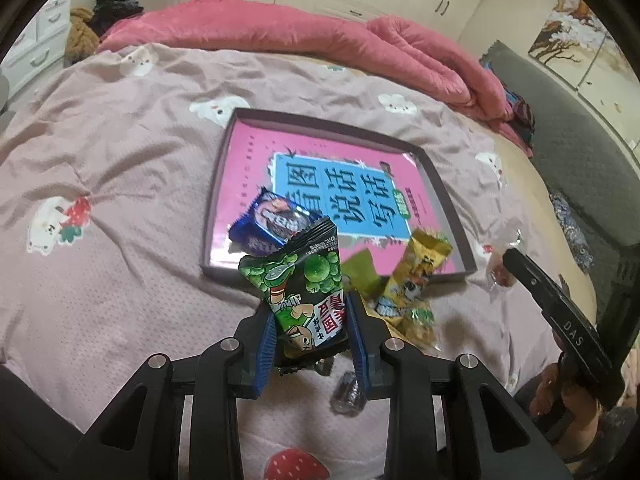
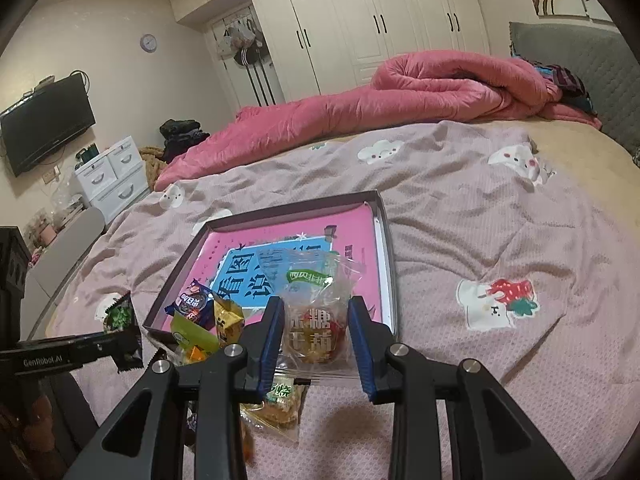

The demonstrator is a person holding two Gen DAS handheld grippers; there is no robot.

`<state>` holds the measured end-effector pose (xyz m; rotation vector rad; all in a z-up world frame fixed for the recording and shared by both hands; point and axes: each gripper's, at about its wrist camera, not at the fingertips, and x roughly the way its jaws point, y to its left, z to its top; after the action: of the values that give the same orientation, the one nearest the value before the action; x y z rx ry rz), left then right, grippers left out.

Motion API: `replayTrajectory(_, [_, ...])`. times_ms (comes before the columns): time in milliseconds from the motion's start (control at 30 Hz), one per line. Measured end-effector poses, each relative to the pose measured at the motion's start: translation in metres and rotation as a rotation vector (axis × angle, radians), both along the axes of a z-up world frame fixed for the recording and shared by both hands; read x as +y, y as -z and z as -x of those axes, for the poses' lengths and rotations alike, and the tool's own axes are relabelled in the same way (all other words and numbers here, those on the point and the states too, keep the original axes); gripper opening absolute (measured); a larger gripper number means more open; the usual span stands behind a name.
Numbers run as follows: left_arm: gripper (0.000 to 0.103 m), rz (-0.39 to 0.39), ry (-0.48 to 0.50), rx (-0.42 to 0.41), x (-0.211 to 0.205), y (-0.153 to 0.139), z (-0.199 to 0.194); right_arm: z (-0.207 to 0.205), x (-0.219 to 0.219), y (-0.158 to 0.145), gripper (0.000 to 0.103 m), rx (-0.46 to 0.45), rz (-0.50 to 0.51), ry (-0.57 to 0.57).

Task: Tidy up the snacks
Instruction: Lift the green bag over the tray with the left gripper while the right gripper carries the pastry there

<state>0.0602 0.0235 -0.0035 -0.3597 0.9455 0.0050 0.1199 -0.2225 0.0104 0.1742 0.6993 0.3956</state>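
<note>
- The left gripper (image 1: 310, 320) is clamping a green pea packet (image 1: 304, 292) between its jaws, holding it upright above the near edge of the tray (image 1: 224, 148); the packet's lower end is dropping out of sight behind the jaws.
- The right gripper (image 2: 316, 336) is pinching a clear candy bag (image 2: 316, 300) with its jaws closed onto it, over the tray's (image 2: 390, 264) near right corner; the bag's print is partly covered by the blue pads.
- A blue biscuit pack (image 1: 272, 224) is lying inside the tray at its near left corner, its lower part being blocked by the pea packet.
- A yellow pack (image 1: 416, 276) is leaning over the tray's near rim, and a lime-green wrapper (image 1: 362, 272) beside it is mostly hiding behind the pea packet.
- More small snacks (image 2: 280, 400) are sitting on the bed (image 1: 120, 168) just under the grippers, too cut off to identify.
- The tray's bottom is showing a pink and blue printed sheet (image 1: 340, 184), and most of it is lying uncovered beyond the biscuit pack.
- The bed is stretching open to the left, right and far side of the tray, up to a rolled pink quilt (image 2: 400, 96) along the far edge.
- In the left wrist view, the right gripper is entering at the right border, only partly showing.
</note>
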Motion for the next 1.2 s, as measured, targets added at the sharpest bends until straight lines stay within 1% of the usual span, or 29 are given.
replayTrajectory(433, [0.033,-0.013,-0.069,-0.073,0.027,-0.011,-0.014,-0.006,-0.005,-0.006,0.034,-0.034,-0.012,0.017])
replayTrajectory(567, [0.033,-0.015,-0.070,-0.096,0.031,-0.011,-0.023,-0.010,-0.005,-0.007,0.034,-0.043,-0.011,0.018])
replayTrajectory(800, [0.033,0.014,-0.054,-0.128,0.036,-0.003,-0.043,-0.015,-0.008,-0.007,0.034,-0.040,-0.023,0.031])
replayTrajectory(1033, [0.033,0.016,-0.041,-0.116,0.033,0.010,-0.060,-0.022,-0.008,-0.006,0.034,-0.042,-0.020,0.035])
replayTrajectory(1200, [0.033,-0.016,-0.048,-0.084,0.033,0.022,-0.063,-0.031,-0.007,-0.002,0.034,-0.034,-0.007,0.040])
